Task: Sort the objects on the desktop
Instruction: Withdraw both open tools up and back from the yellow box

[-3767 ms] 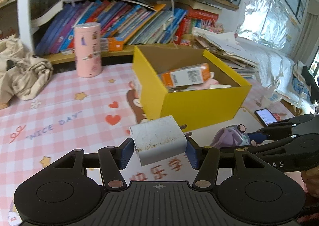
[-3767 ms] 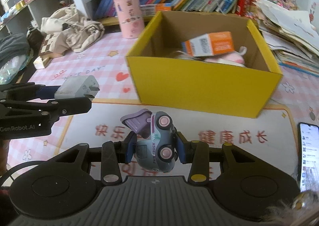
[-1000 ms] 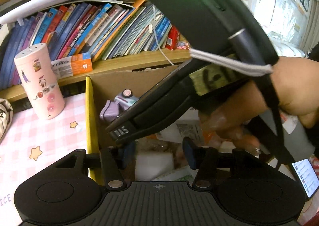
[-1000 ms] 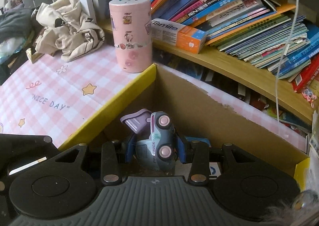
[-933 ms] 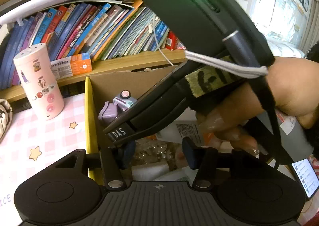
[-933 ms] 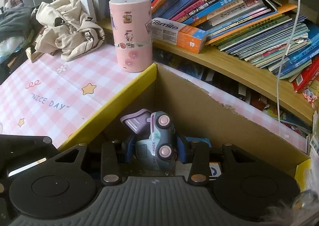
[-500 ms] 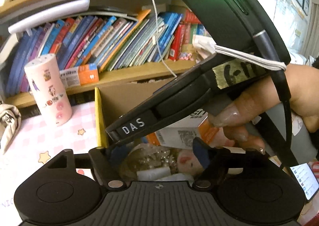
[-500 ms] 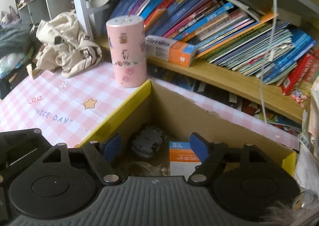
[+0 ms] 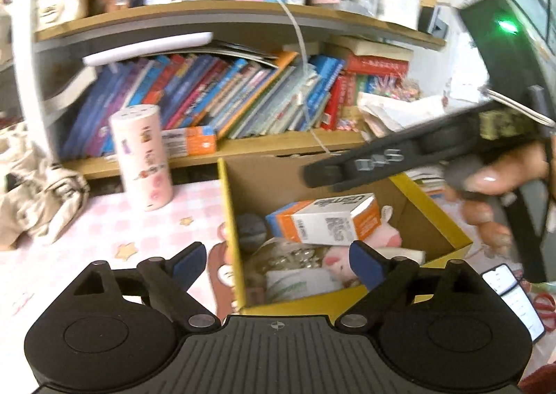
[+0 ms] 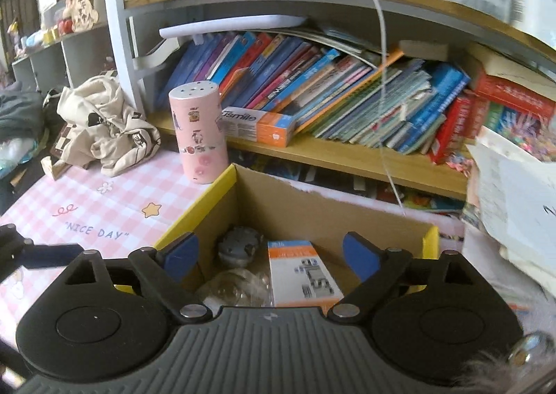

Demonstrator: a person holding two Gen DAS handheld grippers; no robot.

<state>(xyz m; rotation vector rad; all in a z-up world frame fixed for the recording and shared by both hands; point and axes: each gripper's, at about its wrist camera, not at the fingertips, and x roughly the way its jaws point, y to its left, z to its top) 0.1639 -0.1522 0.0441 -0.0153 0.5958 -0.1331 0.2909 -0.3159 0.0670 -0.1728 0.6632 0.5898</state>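
Cardboard showed plain brown on the inside of the box (image 9: 361,305), whose outer walls and rim were bright yellow; it stood open-topped on the pink checked tablecloth (image 10: 97,199), just in front of the low shelf of leaning books (image 10: 312,91); inside it lay an orange-and-white carton (image 9: 326,218) tilted across the top of the heap, a pink plush toy (image 9: 361,248) under it, a clear bag of pale beads (image 9: 292,256), a white block (image 9: 302,281) near the front wall, and the grey toy car (image 10: 239,246) lying upside down in the far left corner, its dark underside and wheels up; the left gripper (image 9: 276,263) hung above the near wall of the box with its blue-tipped fingers (image 9: 189,260) spread wide and nothing between them; the right gripper (image 10: 269,256) was likewise released, jaws wide apart over the box interior, empty, with the car and carton visible below the gap; from the left camera the right gripper's black body reached in over the far side of the box, held by a hand (image 9: 497,185) with pale nails; a pink cylinder (image 10: 198,133) with cartoon stickers stood upright on the cloth just beside the box's far left corner; a phone (image 9: 514,300) lay to the right of the box, its screen lit.
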